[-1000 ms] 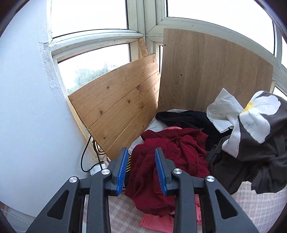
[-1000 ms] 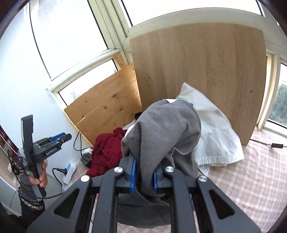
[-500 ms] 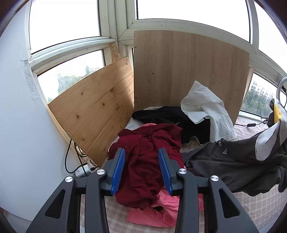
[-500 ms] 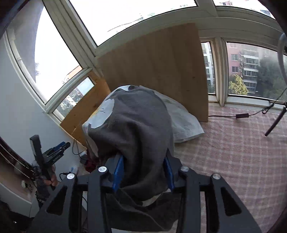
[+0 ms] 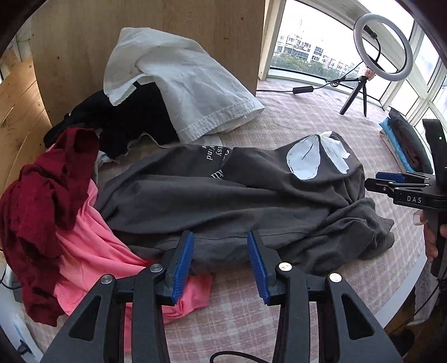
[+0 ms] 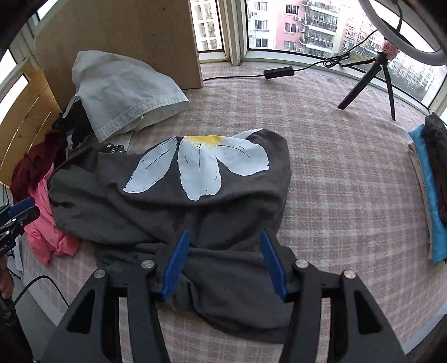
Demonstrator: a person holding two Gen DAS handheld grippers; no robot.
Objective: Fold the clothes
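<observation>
A dark grey sweatshirt (image 5: 223, 195) with a white daisy print (image 6: 201, 164) lies crumpled on the pink checked cover (image 6: 349, 181). My left gripper (image 5: 220, 252) points down at the sweatshirt's near left edge. It is open, and cloth lies below the gap without the pads pressing on it. My right gripper (image 6: 223, 251) hangs open over the sweatshirt's near part, with grey cloth between and under its blue fingers (image 6: 176, 262). The left wrist view shows the right gripper (image 5: 391, 178) at the sweatshirt's right end. The left gripper (image 6: 19, 212) shows at the left edge of the right wrist view.
A pile of a dark red garment (image 5: 47, 190), a pink one (image 5: 92, 243), a black one (image 5: 134, 120) and a white one (image 5: 181, 81) lies at the left against wooden boards (image 5: 167, 16). A ring light on a tripod (image 5: 360, 92) and a folded stack (image 6: 433, 181) stand at the right.
The grey sweatshirt, held up in my right gripper before, now lies on the cover. My right gripper has opened and let go. Both grippers tipped down; the left swung from the red pile to the sweatshirt.
</observation>
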